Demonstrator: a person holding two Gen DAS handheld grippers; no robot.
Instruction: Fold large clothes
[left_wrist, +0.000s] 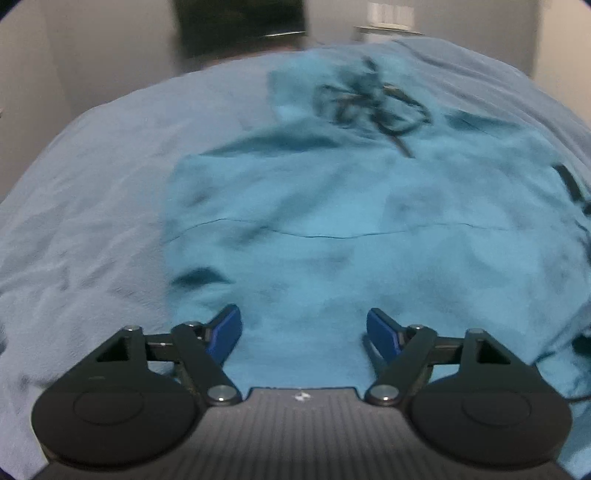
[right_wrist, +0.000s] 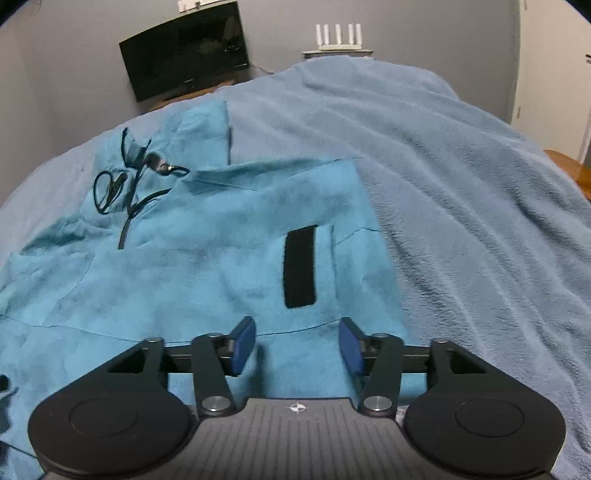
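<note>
Teal fabric of a jacket (left_wrist: 332, 221) fills the left wrist view, spread flat on a pale blue blanket (left_wrist: 92, 221), creased, with tangled dark drawcords (left_wrist: 369, 107) at its far end. The left gripper (left_wrist: 303, 328) hangs spread over it, gripping nothing.

From the right wrist, the jacket (right_wrist: 203, 240) shows a black strip (right_wrist: 300, 266) near its edge; the right gripper (right_wrist: 297, 345) gapes apart, empty.
</note>
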